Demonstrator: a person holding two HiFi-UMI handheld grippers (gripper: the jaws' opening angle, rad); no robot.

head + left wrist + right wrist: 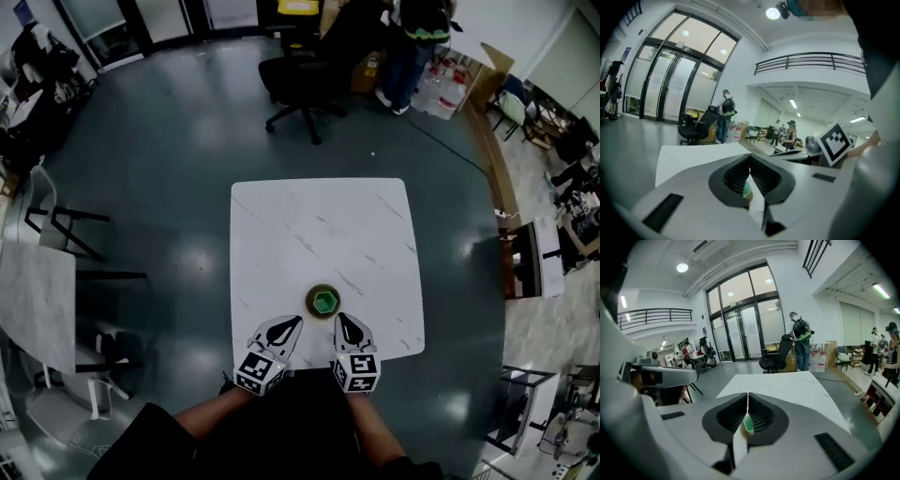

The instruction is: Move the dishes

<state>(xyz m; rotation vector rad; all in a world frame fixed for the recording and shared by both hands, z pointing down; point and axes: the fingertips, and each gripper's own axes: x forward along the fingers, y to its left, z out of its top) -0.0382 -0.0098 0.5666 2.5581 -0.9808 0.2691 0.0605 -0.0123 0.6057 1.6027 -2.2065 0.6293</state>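
A small olive-brown round dish (323, 301) with a green hexagonal piece inside sits near the front edge of the white marble table (319, 225). My left gripper (296, 322) is just left of the dish and nearer to me, its jaws together and empty. My right gripper (340, 319) is just right of it, also shut with nothing held. Neither gripper touches the dish. In the left gripper view, a sliver of the dish (746, 189) shows below the closed jaw tips of the left gripper (750, 155). In the right gripper view, the dish (748, 423) appears the same way below the right gripper (748, 394).
A black office chair (295, 80) stands beyond the table's far edge, with a person (412, 42) behind it. Another marble table (33, 291) and chairs (66, 225) are at the left. Desks and clutter line the right side (562, 216).
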